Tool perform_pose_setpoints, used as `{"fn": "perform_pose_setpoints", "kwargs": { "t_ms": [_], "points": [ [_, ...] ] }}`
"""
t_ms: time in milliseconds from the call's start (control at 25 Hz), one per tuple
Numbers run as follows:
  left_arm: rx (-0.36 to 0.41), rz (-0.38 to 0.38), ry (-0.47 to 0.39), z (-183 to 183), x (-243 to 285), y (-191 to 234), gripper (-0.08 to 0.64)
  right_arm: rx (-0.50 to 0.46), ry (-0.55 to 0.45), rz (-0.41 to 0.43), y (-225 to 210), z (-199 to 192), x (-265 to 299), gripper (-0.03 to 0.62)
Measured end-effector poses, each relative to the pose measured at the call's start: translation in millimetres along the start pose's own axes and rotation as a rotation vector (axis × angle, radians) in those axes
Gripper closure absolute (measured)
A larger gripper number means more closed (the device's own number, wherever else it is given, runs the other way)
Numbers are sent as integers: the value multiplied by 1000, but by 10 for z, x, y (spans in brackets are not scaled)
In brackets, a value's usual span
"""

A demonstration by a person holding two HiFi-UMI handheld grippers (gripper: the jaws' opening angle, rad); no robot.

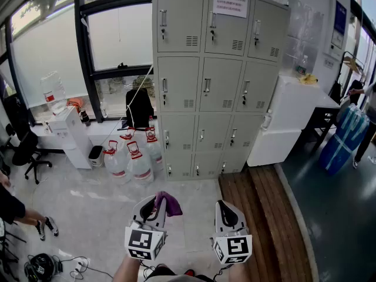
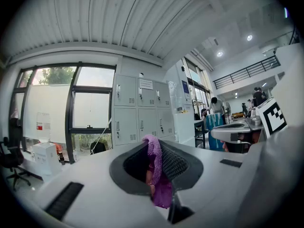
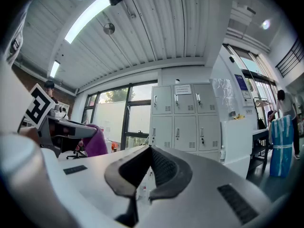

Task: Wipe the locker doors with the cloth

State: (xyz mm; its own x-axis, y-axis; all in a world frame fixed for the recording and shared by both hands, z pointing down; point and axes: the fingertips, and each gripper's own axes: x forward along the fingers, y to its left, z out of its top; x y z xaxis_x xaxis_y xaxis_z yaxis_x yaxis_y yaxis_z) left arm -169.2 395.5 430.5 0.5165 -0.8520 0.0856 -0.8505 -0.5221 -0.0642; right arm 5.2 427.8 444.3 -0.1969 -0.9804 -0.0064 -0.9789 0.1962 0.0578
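- Pale-tiled floor [image 1: 88, 216], big windows [image 1: 117, 37] at left, locker bank [image 1: 217, 81] against the far wall: grey doors, three columns by four rows, all closed.
- White paper notice [image 1: 230, 4] on the top middle door, a few lines of reddish print, too small to read.
- My left tool [image 1: 154, 203] sits low in the head view, jaws clamped on the purple cloth [image 1: 169, 203].
- Left gripper view: cloth is pinched between the ribbed pads, bunches up past the tips and hangs out below them.
- My right tool [image 1: 227, 209] is just beside the left one, jaws closed tip to tip, nothing between them.
- Both tools are well apart from the locker bank; cloth is not touching any door.
- Marker cubes [image 1: 144, 244] on both tools show black-and-white square codes.
- Water jugs [image 1: 132, 157] with red handles stand on the floor just left of the locker base.
- White cabinet [image 1: 282, 122] stands against the locker's right side.
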Motion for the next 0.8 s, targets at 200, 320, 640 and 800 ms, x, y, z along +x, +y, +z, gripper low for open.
{"fn": "perform_pose_setpoints", "kwargs": {
  "t_ms": [200,320,640,800],
  "points": [
    [-1,-4,0,17,55,3,502,22,-4,3,-46,-10,41,578],
    [-1,-3,1,8,79,-13,502,42,-8,4,-78,-34,39,578],
    [9,5,10,-9,246,-19,502,42,-3,5,-215,-103,152,578],
    [12,14,13,4,442,65,502,47,-1,23,-266,-155,374,578]
  ]
}}
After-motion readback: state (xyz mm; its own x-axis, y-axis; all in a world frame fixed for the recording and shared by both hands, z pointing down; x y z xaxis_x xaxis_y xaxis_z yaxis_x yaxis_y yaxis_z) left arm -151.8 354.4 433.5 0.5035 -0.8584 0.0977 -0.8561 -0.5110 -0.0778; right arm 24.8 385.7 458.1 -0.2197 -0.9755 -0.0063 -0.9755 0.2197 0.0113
